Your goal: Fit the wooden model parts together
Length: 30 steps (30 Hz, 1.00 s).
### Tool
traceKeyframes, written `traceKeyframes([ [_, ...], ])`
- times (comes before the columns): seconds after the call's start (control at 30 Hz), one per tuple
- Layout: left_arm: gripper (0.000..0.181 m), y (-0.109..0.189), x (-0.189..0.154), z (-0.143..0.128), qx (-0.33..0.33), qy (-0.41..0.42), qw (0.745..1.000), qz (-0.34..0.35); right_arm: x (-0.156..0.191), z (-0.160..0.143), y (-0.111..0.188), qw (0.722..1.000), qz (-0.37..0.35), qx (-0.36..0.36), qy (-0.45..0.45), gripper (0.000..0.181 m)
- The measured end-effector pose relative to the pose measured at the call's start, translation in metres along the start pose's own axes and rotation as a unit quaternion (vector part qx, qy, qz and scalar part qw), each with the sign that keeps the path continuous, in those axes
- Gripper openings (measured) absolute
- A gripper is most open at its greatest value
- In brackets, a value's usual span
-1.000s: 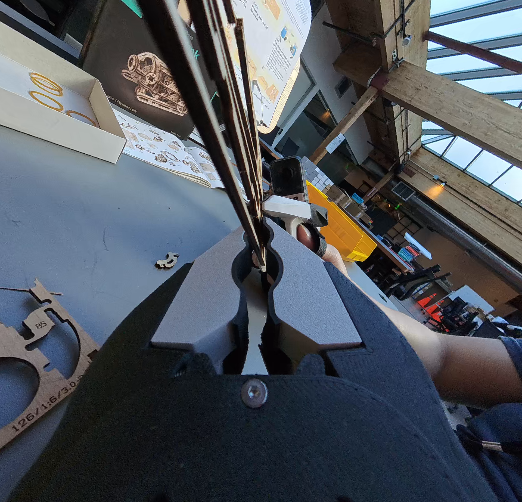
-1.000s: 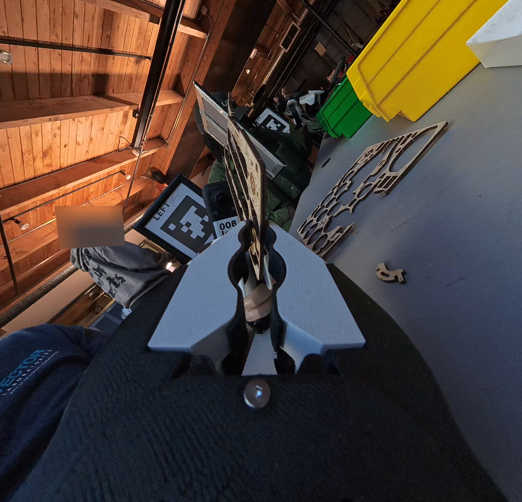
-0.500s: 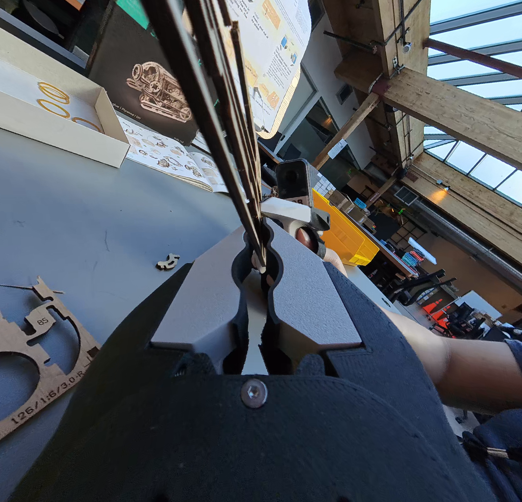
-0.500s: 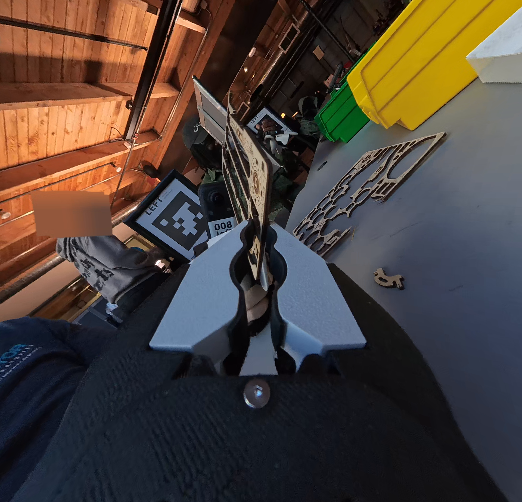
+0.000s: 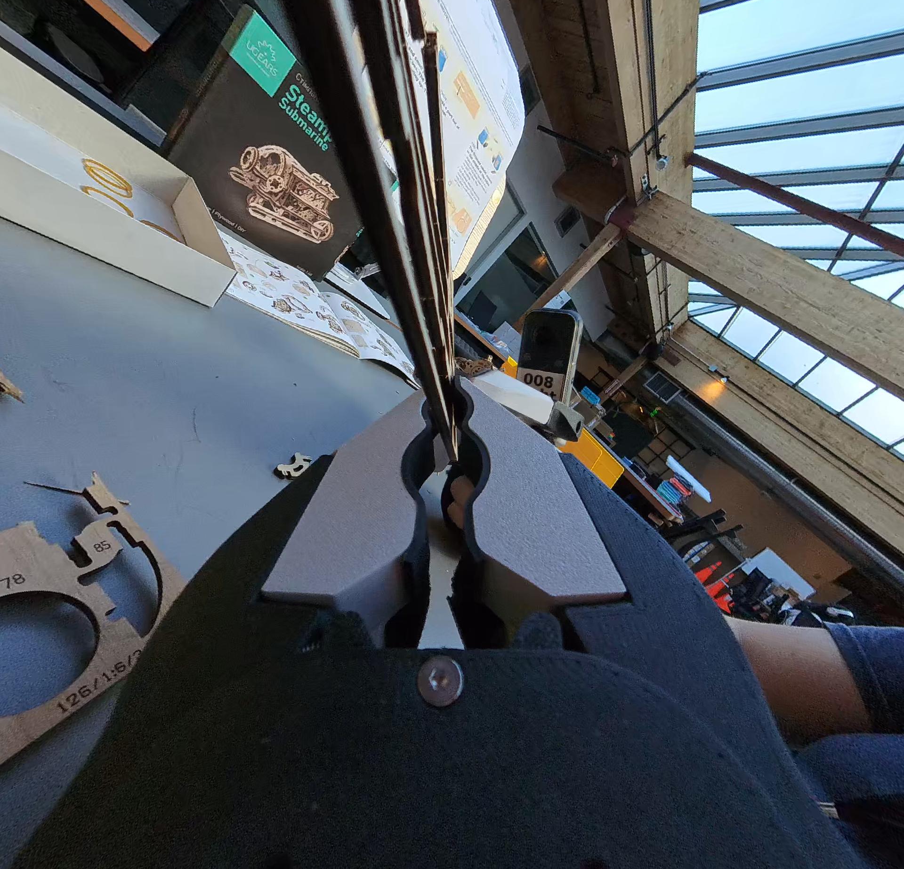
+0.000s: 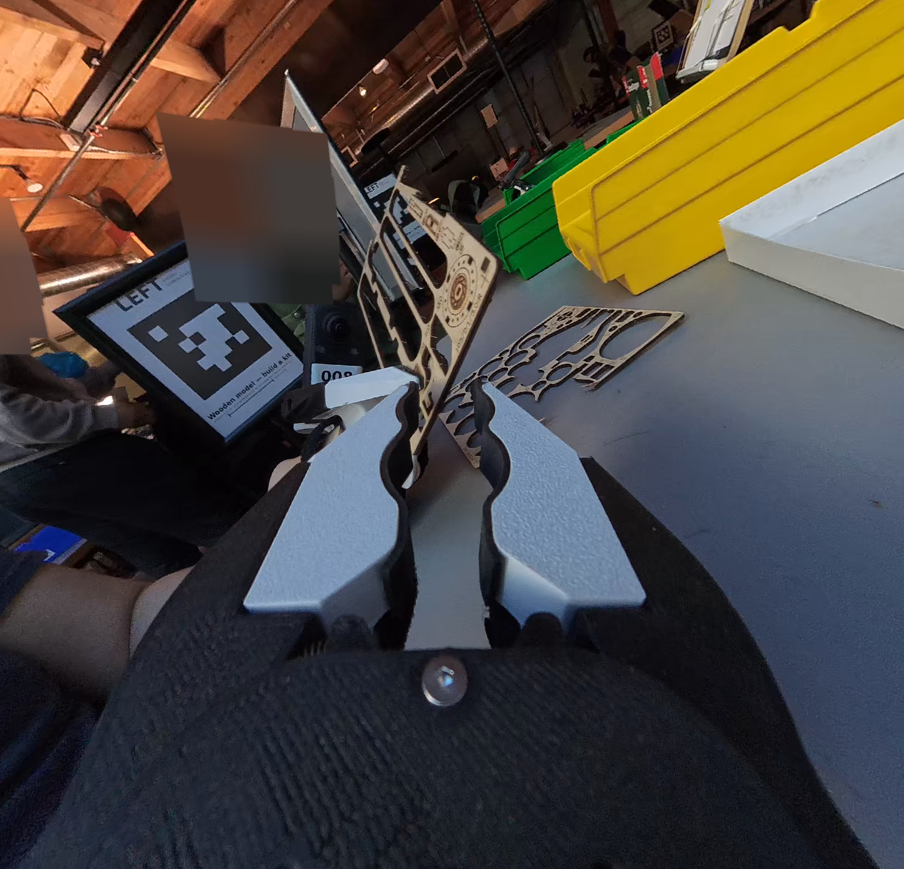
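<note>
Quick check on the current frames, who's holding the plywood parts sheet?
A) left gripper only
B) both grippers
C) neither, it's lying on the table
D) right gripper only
A: the left gripper is shut on the edge of the plywood parts sheet, while the right gripper is open, with a clear gap between its far finger and the sheet.

Legible print on 3 items, not quoted.
Kit box (image 5: 264,161), engraved offcut (image 5: 73,625) left of left tongs (image 5: 447,400); framed sign (image 6: 195,342) left of right tongs (image 6: 445,390).
</note>
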<state>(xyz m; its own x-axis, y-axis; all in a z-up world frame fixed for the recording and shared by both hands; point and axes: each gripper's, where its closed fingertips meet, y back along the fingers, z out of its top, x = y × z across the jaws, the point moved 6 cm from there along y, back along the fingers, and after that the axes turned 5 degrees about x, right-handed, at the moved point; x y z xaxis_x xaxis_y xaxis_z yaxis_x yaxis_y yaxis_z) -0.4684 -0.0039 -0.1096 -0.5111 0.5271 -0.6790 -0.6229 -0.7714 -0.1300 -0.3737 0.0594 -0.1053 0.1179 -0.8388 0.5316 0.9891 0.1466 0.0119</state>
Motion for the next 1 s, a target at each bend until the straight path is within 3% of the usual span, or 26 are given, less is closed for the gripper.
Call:
traceKeyframes([
  [0.2, 0.0, -0.0009, -0.0021, -0.001, 0.006, -0.003, 1.0, -0.009, 0.0041, -0.005, -0.0044, 0.998, 0.051, 0.01, -0.033, 0.01],
  [0.7, 0.0, -0.0013, -0.0029, -0.0021, 0.014, -0.006, 1.0, -0.011, 0.0024, -0.0047, -0.0022, 0.998, 0.045, 0.006, -0.034, 0.005],
  [1.0, 0.001, -0.0029, -0.0011, -0.005, 0.025, -0.025, 0.999, 0.037, 0.0022, -0.008, -0.0033, 0.997, -0.062, 0.035, 0.004, 0.005],
])
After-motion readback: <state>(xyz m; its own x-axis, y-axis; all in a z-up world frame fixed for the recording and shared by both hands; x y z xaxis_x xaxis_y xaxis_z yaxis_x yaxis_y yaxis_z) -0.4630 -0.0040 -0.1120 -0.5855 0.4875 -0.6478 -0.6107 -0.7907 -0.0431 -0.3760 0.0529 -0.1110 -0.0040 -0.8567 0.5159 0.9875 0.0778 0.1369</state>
